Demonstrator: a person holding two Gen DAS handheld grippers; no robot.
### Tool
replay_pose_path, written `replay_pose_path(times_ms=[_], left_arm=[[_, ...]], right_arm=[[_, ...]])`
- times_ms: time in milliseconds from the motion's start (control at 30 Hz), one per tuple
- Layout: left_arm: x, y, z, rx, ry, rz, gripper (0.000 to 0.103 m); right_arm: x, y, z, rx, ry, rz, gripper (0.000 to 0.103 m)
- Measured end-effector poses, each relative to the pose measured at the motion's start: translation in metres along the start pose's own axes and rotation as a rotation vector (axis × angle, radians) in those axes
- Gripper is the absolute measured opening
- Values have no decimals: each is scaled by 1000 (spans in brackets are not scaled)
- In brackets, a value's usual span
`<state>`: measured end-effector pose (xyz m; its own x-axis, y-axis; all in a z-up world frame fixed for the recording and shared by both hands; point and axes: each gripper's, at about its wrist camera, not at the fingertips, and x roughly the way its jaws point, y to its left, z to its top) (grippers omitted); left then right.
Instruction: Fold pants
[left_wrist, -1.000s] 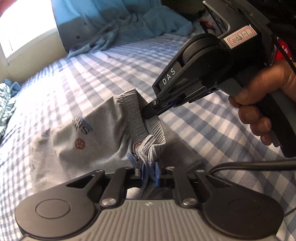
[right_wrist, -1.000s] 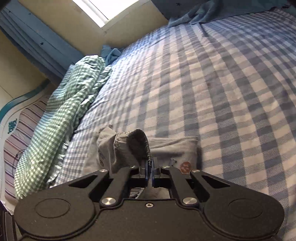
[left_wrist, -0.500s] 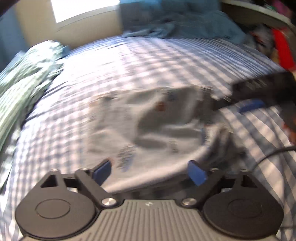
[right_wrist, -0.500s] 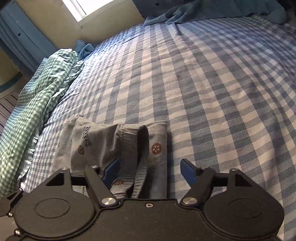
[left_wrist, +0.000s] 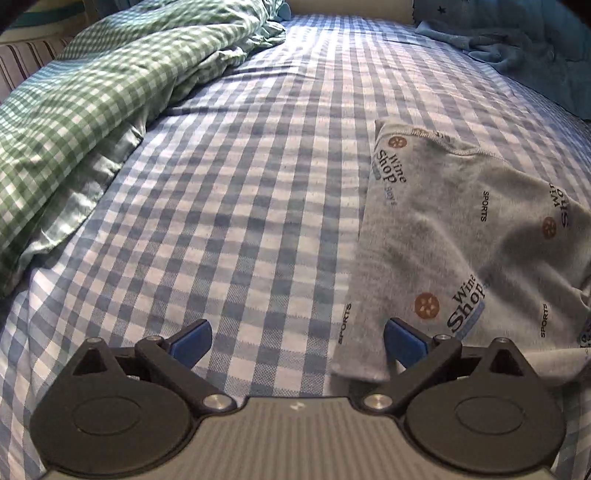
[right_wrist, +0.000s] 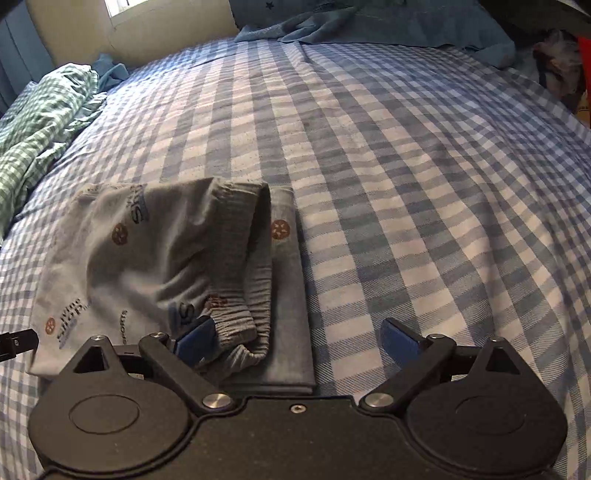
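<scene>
— What had changed with the small grey printed knit pants (right_wrist: 155, 266)?

— The waistband had been let go a second before; the pants were left folded on the blue-and-white checked bedsheet (right_wrist: 406, 184).

— And the tongs?

— The left gripper (left_wrist: 295, 341) and right gripper (right_wrist: 297, 341) were both spread apart, nothing held. The fold was judged nearly done.

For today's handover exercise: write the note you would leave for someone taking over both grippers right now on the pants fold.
Left gripper: open, holding nothing, by the pants' edge.
Right gripper: open, holding nothing, over the waistband.
Grey printed pants: lying on the blue checked bedsheet, released.
Done: the pants are folded over on themselves.
Left: the waistband end is bunched and raised; flatten it, then judge whether another fold is needed.
</scene>
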<state>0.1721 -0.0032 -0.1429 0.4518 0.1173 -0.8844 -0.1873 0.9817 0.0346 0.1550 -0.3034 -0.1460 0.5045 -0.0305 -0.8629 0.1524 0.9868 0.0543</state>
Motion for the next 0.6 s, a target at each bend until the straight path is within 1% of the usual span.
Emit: replay_pose_path(times_ms=[100, 200, 233, 300, 333, 400, 500, 600], left_arm=[[1, 8, -6, -7, 25, -35, 102], [0, 14, -8, 3, 48, -61, 102], [0, 17, -6, 11, 53, -66, 102], [0, 21, 1, 33, 64, -69, 102], [-3, 22, 3, 43, 60, -69, 103], [-8, 25, 14, 56, 16, -68, 103], [-12, 22, 36, 53, -61, -80, 103], [-3, 6, 64, 63, -105, -88, 103]], right_arm=[[-1, 1, -7, -25, -12, -33, 98], [-7, -1, -9, -16, -19, -59, 100], [-9, -2, -9, -8, -22, -68, 100], [-16, -4, -8, 8, -37, -118, 99], [-20, -6, -8, 16, -49, -116, 99], [-27, -6, -5, 32, -90, -105, 100], [-28, 11, 2, -42, -166, -74, 102], [-22, 32, 18, -88, -228, -15, 102]])
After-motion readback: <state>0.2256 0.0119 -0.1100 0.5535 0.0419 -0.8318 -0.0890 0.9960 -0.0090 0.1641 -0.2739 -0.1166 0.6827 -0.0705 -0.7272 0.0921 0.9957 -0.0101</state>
